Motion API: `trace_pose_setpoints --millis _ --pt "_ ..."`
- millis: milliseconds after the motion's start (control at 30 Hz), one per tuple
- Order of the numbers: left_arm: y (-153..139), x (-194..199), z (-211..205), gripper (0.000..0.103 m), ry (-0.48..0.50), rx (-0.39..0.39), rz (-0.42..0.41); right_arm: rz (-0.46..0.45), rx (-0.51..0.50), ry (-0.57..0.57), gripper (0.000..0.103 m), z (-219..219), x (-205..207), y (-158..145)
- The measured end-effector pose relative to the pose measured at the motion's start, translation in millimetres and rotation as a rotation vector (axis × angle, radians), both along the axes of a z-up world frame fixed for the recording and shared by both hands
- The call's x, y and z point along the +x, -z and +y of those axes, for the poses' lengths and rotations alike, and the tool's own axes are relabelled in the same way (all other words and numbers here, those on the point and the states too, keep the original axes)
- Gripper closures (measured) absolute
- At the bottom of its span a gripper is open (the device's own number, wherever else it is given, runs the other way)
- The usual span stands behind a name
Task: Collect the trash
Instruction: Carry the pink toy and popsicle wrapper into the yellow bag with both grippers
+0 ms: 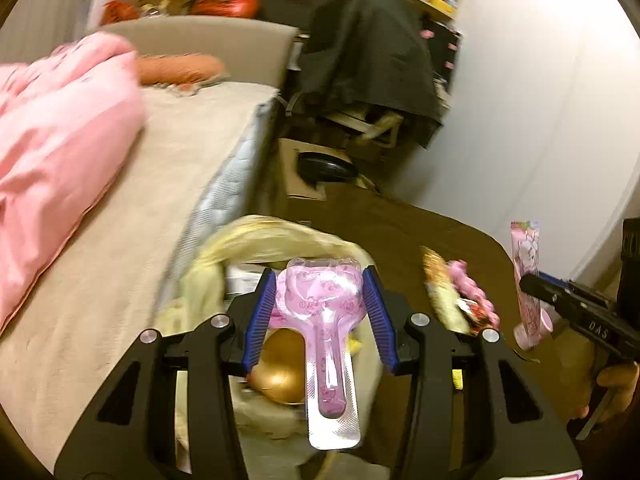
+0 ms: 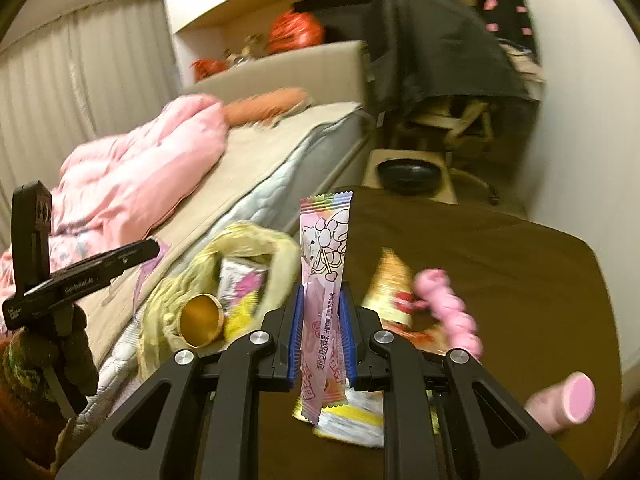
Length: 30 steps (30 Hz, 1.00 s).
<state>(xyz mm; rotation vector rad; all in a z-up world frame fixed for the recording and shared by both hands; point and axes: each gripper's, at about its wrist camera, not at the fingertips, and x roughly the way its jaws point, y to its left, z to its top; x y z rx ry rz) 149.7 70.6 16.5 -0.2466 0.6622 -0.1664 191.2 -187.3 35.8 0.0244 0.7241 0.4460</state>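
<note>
My left gripper [image 1: 324, 288] is shut on a clear blister pack with a pink spoon-shaped insert [image 1: 326, 320], which hangs over a yellow plastic bag [image 1: 256, 240]. In that bag lie a gold cup [image 1: 280, 368] and paper scraps. In the right wrist view my right gripper [image 2: 322, 300] is shut on a long pink candy wrapper [image 2: 326, 264], held upright. The same wrapper [image 1: 526, 256] shows at the right of the left wrist view. The yellow bag [image 2: 236, 248] with the gold cup [image 2: 200, 320] sits left of the right gripper, at the table edge.
A brown table [image 2: 480, 248] carries a gold-and-red wrapper [image 2: 390, 284], a pink beaded thing [image 2: 448, 312], a pink tube [image 2: 568, 400] and a yellow-white packet [image 2: 352, 420]. A bed [image 1: 180, 152] with a pink duvet [image 1: 60, 140] lies left. A draped chair [image 1: 372, 52] stands behind.
</note>
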Motion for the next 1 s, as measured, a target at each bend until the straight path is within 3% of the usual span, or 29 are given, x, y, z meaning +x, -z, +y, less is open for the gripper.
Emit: trace_pose_setpoints --millis 267,667,1000 --pt "13.1 5.9 50.7 0.061 -0.057 -0.055 0.024 0.069 -0.051 -0.101 0.086 68.3 29.8 24.0" --pt "34.6 16.8 67.4 0.060 -0.018 -0.118 0.057 0.113 -0.083 -0.145 0.086 97.8 52.9 45.8" --pt "65.1 37.8 69.1 0.061 0.006 -0.165 0.138 0.156 -0.089 -0.173 0.086 114.1 72.0 70.7"
